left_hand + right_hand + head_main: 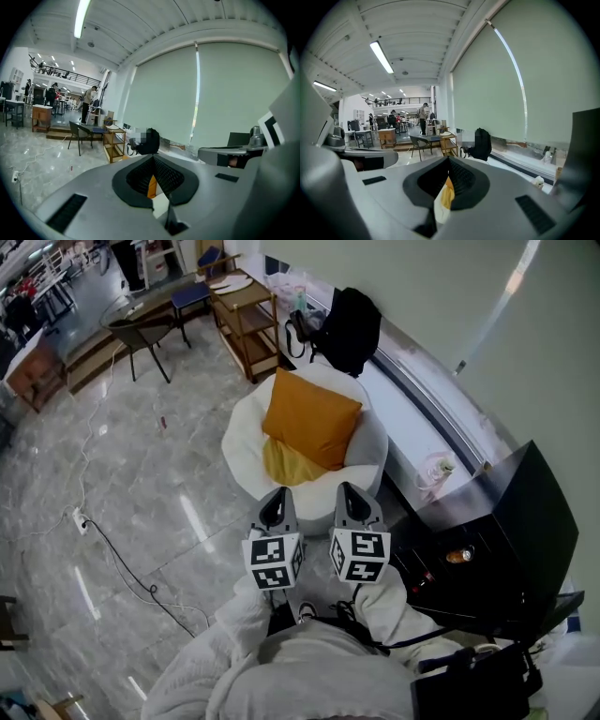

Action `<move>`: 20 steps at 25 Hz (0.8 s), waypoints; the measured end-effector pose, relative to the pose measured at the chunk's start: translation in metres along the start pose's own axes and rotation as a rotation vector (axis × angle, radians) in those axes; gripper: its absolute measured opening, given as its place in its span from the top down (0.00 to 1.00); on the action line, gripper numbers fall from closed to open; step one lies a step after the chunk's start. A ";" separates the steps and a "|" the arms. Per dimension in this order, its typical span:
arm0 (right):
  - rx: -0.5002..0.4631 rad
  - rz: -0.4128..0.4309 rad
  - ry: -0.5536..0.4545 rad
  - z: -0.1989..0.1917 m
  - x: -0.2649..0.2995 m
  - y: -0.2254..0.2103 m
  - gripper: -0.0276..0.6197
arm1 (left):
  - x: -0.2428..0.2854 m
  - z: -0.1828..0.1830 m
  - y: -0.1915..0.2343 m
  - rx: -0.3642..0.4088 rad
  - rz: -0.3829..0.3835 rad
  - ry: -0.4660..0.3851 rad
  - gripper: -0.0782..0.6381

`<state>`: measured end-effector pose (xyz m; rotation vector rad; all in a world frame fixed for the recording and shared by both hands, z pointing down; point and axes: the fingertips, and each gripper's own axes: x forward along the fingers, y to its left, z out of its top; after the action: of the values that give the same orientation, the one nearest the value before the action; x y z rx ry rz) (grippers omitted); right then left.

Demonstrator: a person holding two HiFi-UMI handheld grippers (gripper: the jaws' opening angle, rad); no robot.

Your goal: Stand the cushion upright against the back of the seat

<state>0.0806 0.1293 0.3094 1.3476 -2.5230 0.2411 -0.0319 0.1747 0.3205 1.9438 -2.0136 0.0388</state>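
An orange square cushion lies propped at a tilt on the round white seat, covering its middle and 1 o'clock side, one corner pointing to 11 o'clock, with a yellow pad showing at its 7 o'clock edge.

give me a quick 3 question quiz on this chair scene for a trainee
1. True or false: the orange cushion lies flat on the floor.
2. Which thing stands just beyond the chair? A) black bag B) lamp C) bicycle
3. Fill in: the jaws of the left gripper and right gripper are both ____.

Key
1. False: it is propped up in the chair.
2. A
3. shut, with nothing held
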 end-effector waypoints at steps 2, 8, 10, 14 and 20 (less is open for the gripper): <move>0.001 -0.020 -0.004 0.010 0.025 -0.002 0.86 | 0.029 0.010 0.010 0.011 -0.027 0.002 0.89; 0.001 -0.030 -0.017 0.040 0.096 0.017 0.86 | 0.095 0.052 0.059 0.023 -0.053 -0.002 0.89; 0.009 -0.043 -0.014 0.046 0.117 0.019 0.86 | 0.116 0.061 0.072 0.022 -0.064 0.004 0.89; 0.027 -0.090 0.008 0.050 0.152 0.017 0.86 | 0.151 0.069 0.094 0.016 -0.094 0.030 0.89; 0.052 -0.169 0.033 0.052 0.183 0.019 0.86 | 0.187 0.065 0.119 0.008 -0.142 0.055 0.89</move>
<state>-0.0409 -0.0184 0.3168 1.5531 -2.3750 0.2935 -0.1633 -0.0151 0.3334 2.0624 -1.8391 0.0652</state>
